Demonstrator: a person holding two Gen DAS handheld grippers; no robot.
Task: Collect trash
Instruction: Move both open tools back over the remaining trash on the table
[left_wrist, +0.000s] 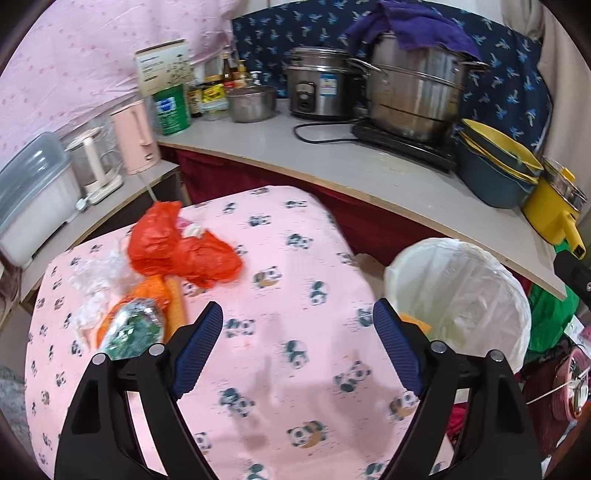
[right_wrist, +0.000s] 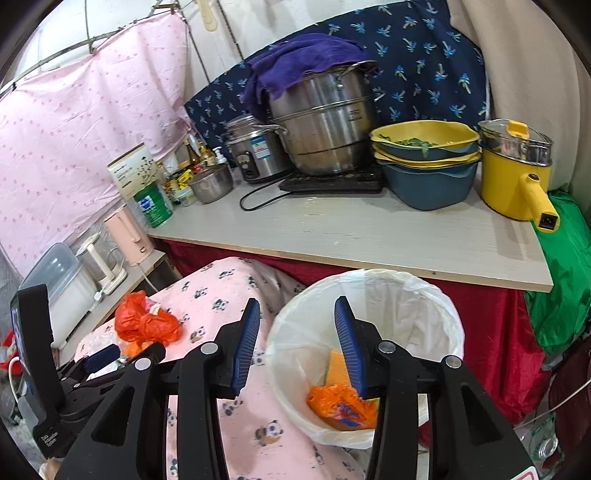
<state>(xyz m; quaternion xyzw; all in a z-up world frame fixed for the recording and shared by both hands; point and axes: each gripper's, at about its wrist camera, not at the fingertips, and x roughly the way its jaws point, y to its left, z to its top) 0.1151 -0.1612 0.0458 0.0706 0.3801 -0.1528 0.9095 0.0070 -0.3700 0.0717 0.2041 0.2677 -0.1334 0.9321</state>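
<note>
A long pale worktop (right_wrist: 369, 232) runs across the back, carrying a big steel steamer pot (right_wrist: 325, 122) draped with a purple towel (right_wrist: 295, 59), a rice cooker (right_wrist: 255, 149), stacked yellow-and-blue colander bowls (right_wrist: 428, 162) and a yellow electric pot (right_wrist: 517, 177).

In front of it lies a surface covered in pink panda-print cloth (left_wrist: 280, 332). Just beside its right edge stands a waste bin lined with a white plastic bag (right_wrist: 417, 306). Inside the bin lie a crumpled orange wrapper (right_wrist: 340, 406) and a yellow-orange piece (right_wrist: 338, 365).

The remaining trash sits on the far left part of the cloth: a crumpled red plastic bag (left_wrist: 177, 247), with clear plastic film (left_wrist: 96, 284), an orange item (left_wrist: 162, 295) and a green foil packet (left_wrist: 133, 328) just in front of it, all bunched close together.

The left hand-held gripper (left_wrist: 299, 317) hangs over bare cloth with its blue-padded jaws spread wide and nothing between them; the foil packet lies just outside its left jaw. The right hand-held gripper (right_wrist: 295, 310) is poised above the near-left rim of the bin, jaws parted about halfway and holding nothing, the orange wrapper lying in the bin below the right jaw.
</note>
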